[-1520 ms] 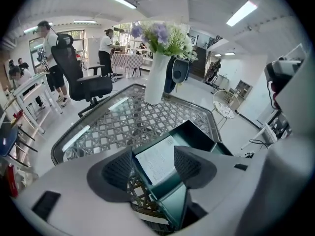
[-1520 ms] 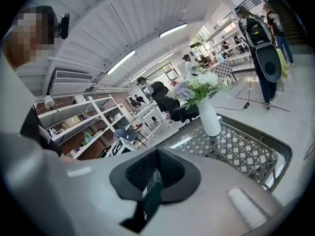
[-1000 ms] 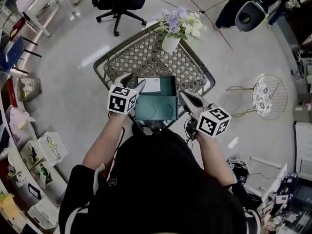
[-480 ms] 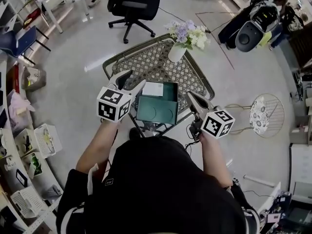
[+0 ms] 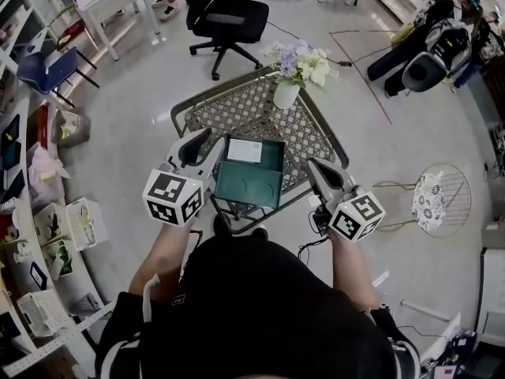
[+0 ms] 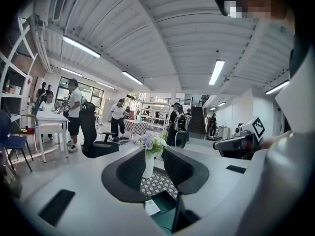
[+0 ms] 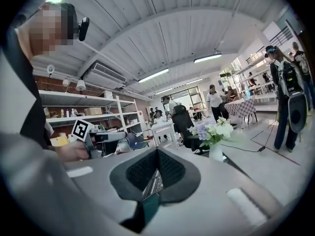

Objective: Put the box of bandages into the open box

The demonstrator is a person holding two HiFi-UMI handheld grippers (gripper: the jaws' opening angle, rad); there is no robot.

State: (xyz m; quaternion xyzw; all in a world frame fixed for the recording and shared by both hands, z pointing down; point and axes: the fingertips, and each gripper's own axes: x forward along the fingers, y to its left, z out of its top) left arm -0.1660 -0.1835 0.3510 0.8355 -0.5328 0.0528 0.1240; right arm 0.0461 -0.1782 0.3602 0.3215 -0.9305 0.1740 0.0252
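Note:
The white box of bandages (image 5: 245, 150) lies flat in the far part of the open green box (image 5: 251, 181) on the lattice table. My left gripper (image 5: 208, 142) hovers just left of the green box, apart from it. Its jaws are closing with nothing between them; through the gap in the left gripper view (image 6: 153, 154) I see the vase. Below the jaws there, the bandage box (image 6: 151, 207) and the green box (image 6: 165, 221) show. My right gripper (image 5: 313, 167) hangs at the green box's right side, shut and empty (image 7: 156, 154).
A white vase of flowers (image 5: 293, 63) stands at the table's far corner. The metal table rim (image 5: 183, 107) frames the lattice top. An office chair (image 5: 229, 16) stands beyond, shelving at the left, a round wire stool (image 5: 432, 198) at the right.
My left gripper has drawn back left and toward me, away from the green box's edge, and its jaws have narrowed. The right gripper has barely shifted. The bandage box stays in the green box.

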